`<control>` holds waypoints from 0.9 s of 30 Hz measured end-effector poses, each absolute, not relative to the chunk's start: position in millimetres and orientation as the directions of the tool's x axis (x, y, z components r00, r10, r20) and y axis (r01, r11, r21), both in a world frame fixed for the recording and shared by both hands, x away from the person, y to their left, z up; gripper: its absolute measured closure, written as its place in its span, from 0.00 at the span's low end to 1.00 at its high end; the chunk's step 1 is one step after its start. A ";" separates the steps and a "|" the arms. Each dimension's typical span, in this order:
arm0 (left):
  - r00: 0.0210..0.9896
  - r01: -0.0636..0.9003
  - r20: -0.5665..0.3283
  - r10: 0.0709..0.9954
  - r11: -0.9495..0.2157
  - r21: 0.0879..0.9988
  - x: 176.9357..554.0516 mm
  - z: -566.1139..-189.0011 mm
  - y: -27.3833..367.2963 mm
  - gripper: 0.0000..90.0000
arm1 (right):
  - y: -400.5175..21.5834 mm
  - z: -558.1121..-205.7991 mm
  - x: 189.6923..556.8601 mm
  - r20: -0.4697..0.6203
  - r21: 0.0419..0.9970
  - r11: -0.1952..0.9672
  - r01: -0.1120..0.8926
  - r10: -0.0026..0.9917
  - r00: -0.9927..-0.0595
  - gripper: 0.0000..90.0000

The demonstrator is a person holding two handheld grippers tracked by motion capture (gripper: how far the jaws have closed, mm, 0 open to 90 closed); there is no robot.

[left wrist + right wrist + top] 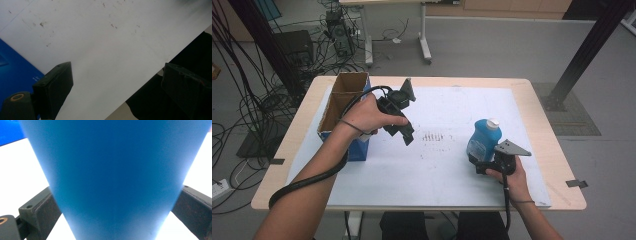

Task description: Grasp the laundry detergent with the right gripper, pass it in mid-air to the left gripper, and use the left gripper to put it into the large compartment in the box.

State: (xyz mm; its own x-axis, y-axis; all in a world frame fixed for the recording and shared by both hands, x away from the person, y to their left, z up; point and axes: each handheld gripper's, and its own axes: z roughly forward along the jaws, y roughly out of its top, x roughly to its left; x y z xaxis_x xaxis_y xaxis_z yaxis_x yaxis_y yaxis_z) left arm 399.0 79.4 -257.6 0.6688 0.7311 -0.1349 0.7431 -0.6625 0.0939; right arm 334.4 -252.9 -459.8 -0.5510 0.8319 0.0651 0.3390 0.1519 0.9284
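A blue bottle with a white cap stands upright on the white mat at the right. My right gripper is low beside it, and its jaws close on the bottle's lower body. In the right gripper view the blue bottle spans the gap and touches both jaws of the right gripper. My left gripper hangs above the mat next to an open blue box, pointing down. The left gripper is open with only the mat between its jaws.
The box's open top shows a brown cardboard inside, and its blue side lies at the left of the left gripper view. The mat covers most of a wooden table. Faint marks dot the mat's middle. Cables and table legs lie on the floor behind.
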 end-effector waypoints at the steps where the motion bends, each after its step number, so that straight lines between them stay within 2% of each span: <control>1: 0.669 0.743 -0.135 0.731 -0.663 0.093 399.0 -257.8 79.3 0.12 | -253.1 -459.7 334.2 0.064 0.928 0.153 0.340 0.832 -0.550 0.02; 27: 0.671 0.741 -0.132 0.729 -0.665 0.091 399.5 -259.7 76.6 0.12 | -255.3 -460.0 333.8 0.072 0.929 0.144 0.342 0.835 -0.546 0.03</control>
